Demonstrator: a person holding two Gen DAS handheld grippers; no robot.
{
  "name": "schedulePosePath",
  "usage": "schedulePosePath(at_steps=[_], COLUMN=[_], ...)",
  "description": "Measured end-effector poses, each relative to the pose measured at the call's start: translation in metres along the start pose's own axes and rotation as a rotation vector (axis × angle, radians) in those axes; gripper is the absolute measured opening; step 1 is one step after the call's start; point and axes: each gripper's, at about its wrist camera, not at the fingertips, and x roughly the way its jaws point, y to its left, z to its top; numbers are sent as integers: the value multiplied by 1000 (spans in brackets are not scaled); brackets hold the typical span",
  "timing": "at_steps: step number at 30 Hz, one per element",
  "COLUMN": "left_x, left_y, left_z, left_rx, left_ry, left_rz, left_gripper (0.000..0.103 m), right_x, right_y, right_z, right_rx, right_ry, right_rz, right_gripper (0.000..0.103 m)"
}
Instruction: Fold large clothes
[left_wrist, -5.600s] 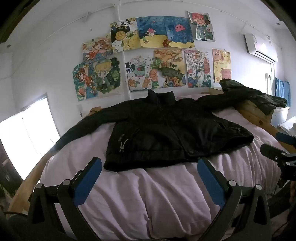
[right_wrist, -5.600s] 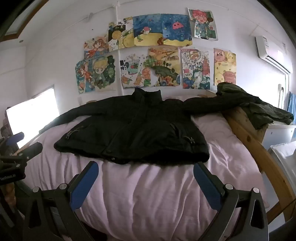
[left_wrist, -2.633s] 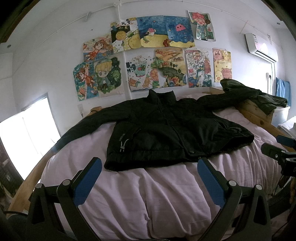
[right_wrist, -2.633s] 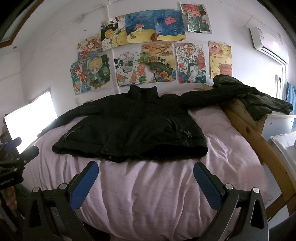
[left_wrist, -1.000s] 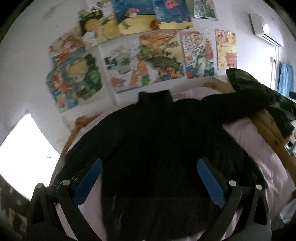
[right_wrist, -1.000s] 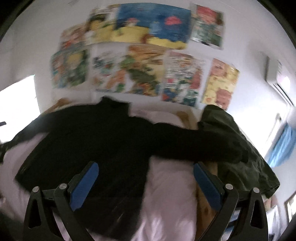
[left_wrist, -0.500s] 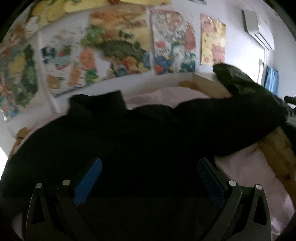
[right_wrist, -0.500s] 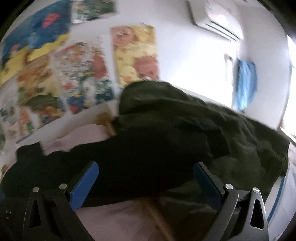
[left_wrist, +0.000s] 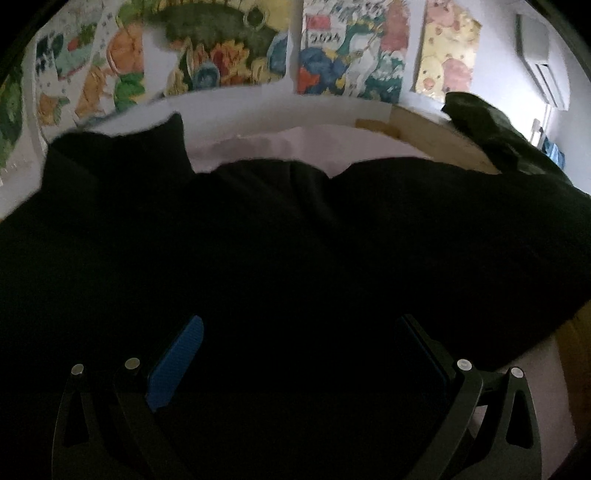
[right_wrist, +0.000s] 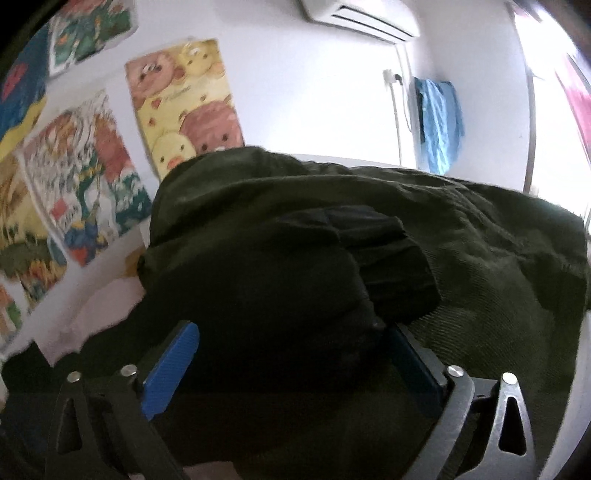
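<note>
The right gripper (right_wrist: 291, 365) is straddling the black jacket's sleeve (right_wrist: 295, 280), jaws wide and gripping nothing, seemingly to fold it inward.

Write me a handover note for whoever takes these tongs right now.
Left tongs: open, over the body of the black jacket, nothing held.
Right tongs: open, straddling the jacket's right sleeve near the cuff; whether the pads touch it I cannot tell.
The jacket lies spread on the bed; that sleeve's end rests on a green garment.
Done: nothing folded.
Left: probably grip the sleeve, fold it in, then the other sleeve and the body.
</note>
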Motion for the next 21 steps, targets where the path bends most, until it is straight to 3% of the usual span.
schedulePosePath(at_steps=[5,14,16,18,21], left_x=[35,66,66,63,53], left_y=[-3,-12,-10,-5,8], left_z=[-5,-27,-29,-29,-25], left_rx=[-18,49,48,34,-9], left_ry=[51,39,41,46,58], left_rz=[33,118,117,100,47], left_gripper=[102,102,102,102,102], right_x=[1,5,2,0,-7], right_y=[-4,15,18,21,27], right_z=[-1,-11,-13,-15,-16], right_rx=[28,-72,-82,-76,-61], right_ry=[-25,-57,-69,-73,-92], right_rz=[12,-16,-2,27,75], right_gripper=[68,58,47,28,16])
